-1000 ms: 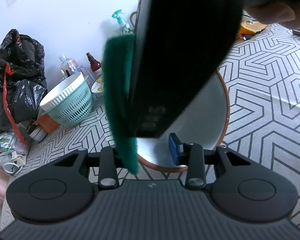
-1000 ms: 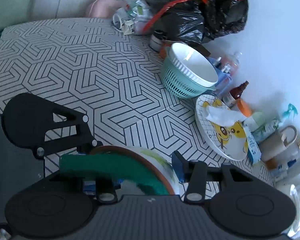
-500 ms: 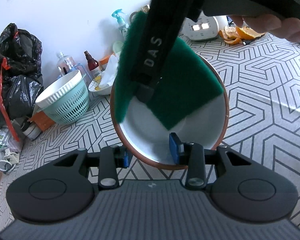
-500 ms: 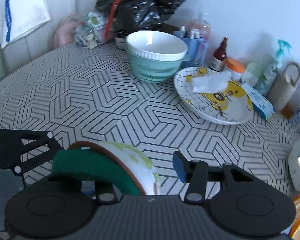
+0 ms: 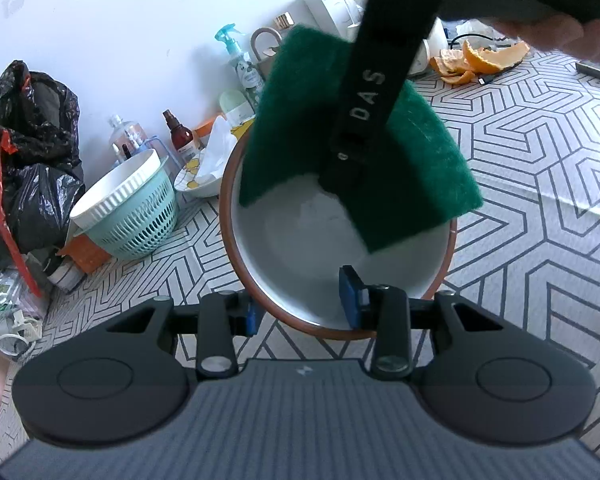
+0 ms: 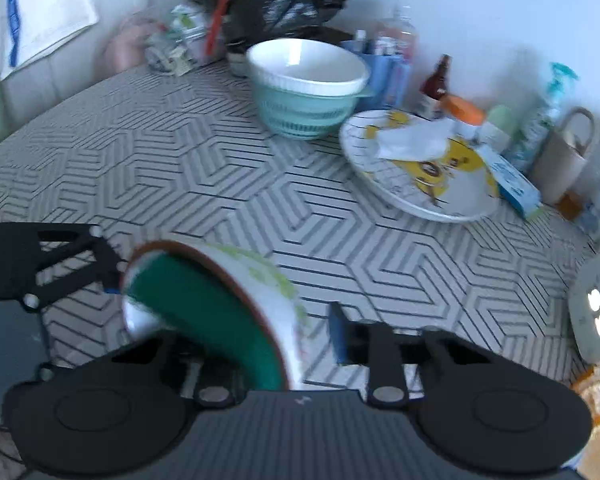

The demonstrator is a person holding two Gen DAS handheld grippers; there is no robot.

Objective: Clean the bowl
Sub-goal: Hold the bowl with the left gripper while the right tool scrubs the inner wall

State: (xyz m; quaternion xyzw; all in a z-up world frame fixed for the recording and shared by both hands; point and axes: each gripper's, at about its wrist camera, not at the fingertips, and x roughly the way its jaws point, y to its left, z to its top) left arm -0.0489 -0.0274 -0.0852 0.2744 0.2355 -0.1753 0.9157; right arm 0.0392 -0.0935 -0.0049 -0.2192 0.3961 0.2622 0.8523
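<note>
The left gripper [image 5: 302,306] holds the bowl [image 5: 300,240] by its rim. One blue pad [image 5: 350,296] sits inside the bowl and the other pad is outside, against the brown wall. So this gripper is clamped on the bowl. The bowl is white inside with a brown rim, and it is tipped so its mouth faces the left camera. It is up off the table [image 5: 540,184], which has a cloth with a black and white line pattern.

The right gripper [image 6: 260,344] comes down from the top in the left view. Its black finger [image 5: 364,112] has the letters "DAS" on it. It holds a green pad [image 5: 296,112] that hangs over the far rim and lies partly inside the bowl. In the right view the green pad [image 6: 212,320] is bent over the rim, and this picture is a bit blurry. One right finger is hidden behind the pad and the bowl, and the other blue pad [image 6: 338,336] is out in the open on the far side of the bowl wall. I cannot tell how tight this grip is, but the pad stays in it.

Behind the bowl, by the wall, stand a mint basket [image 5: 136,216] with a white bowl in it, a plate [image 6: 420,176] with a yellow picture and a tissue on it, a brown bottle [image 5: 180,136], a spray bottle [image 5: 240,64] and a black bag [image 5: 28,152]. Orange peel [image 5: 476,60] lies on the table to the right.
</note>
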